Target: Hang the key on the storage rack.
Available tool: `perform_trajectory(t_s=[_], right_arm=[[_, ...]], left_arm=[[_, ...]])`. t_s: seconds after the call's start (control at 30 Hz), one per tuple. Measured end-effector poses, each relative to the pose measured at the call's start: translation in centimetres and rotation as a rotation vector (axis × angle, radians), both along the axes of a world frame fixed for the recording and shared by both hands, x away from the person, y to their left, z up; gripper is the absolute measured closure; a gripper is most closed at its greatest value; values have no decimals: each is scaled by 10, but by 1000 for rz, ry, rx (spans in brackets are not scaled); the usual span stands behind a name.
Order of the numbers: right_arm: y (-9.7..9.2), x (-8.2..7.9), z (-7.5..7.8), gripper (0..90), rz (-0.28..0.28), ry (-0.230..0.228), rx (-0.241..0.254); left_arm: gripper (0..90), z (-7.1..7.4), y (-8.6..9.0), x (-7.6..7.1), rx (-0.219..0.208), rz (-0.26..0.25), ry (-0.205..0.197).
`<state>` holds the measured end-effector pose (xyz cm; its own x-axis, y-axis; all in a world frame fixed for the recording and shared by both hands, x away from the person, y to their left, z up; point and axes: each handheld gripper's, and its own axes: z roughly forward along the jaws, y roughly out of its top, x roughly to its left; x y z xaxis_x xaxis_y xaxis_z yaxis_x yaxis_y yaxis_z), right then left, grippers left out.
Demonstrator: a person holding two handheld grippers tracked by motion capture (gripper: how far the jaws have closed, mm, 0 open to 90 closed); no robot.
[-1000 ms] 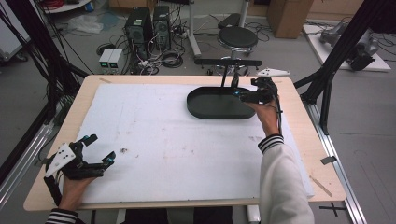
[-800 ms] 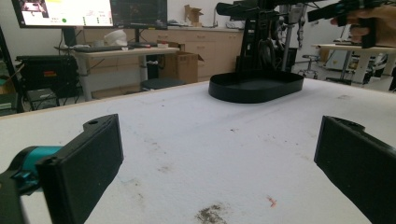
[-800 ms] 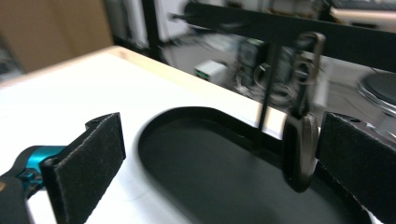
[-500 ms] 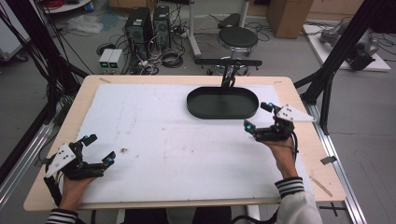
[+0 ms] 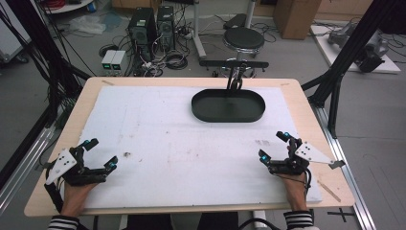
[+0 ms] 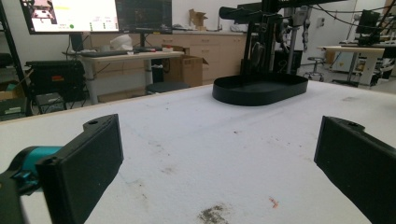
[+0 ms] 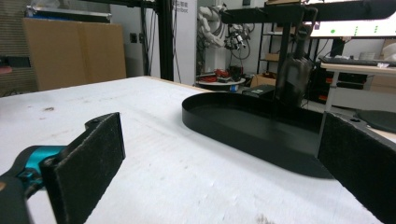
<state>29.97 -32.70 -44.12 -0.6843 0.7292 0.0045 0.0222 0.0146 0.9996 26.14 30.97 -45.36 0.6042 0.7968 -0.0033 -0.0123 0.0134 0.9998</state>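
Observation:
A black oval tray lies at the back middle of the white-covered table; it looks empty. The tray shows far ahead in the left gripper view and close ahead, tray, in the right gripper view. My left gripper rests near the front left corner, open, nothing between its jaws. My right gripper sits near the front right, open and empty too. Both jaw pairs stand wide apart: left gripper, right gripper.
A black camera stand rises just behind the tray. The white cover carries small dirt smudges. Beyond the table are a stool, computer boxes and cables on the floor, and black frame posts at both sides.
My right gripper has pulled back from the tray's right end toward the front right of the table. The left gripper has stayed in place.

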Motion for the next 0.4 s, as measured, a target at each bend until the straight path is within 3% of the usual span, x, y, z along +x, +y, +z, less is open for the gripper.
perform_trajectory(t_s=[0.1, 0.27, 0.4], right_arm=[[-2, 0, -10, 4, -17, 20, 1], [-2, -2, -11, 4, -27, -10, -1], [-1, -3, -11, 4, -26, -6, -6]], left_arm=[[17, 0, 0, -1, -1, 1, -4], [17, 0, 0, -1, -1, 4, -7], [17, 0, 0, -1, -2, 3, -9]])
